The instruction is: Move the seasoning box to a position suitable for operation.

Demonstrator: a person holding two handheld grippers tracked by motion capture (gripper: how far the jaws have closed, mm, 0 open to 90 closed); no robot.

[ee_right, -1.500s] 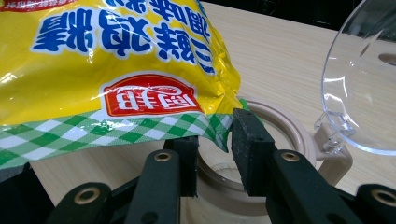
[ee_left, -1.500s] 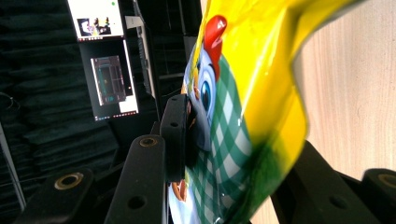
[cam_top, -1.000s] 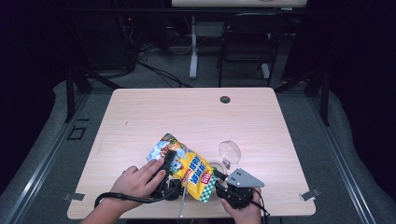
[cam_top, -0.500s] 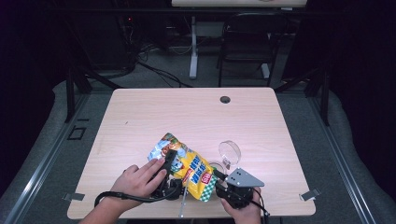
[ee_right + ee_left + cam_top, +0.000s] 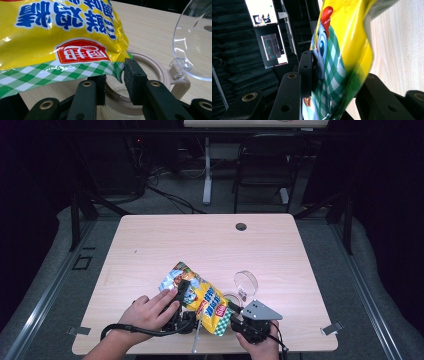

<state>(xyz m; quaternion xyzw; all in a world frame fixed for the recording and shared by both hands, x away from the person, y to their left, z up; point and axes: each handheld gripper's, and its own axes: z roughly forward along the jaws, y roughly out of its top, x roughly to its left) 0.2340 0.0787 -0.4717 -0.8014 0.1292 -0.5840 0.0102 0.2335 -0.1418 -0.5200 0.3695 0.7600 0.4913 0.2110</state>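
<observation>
A light wooden table (image 5: 150, 250) stands on a grey floor (image 5: 60, 260). A dark round grommet (image 5: 241, 226) sits in the tabletop near the far edge, right of the middle. Two metal clips (image 5: 331, 329) mark the near corners. Beyond the far edge stand a white desk leg (image 5: 207, 170) and a black chair (image 5: 262, 170), with cables (image 5: 165, 195) on the floor to their left. Lit monitors (image 5: 268, 32) show in the left gripper view against dark curtains.
</observation>
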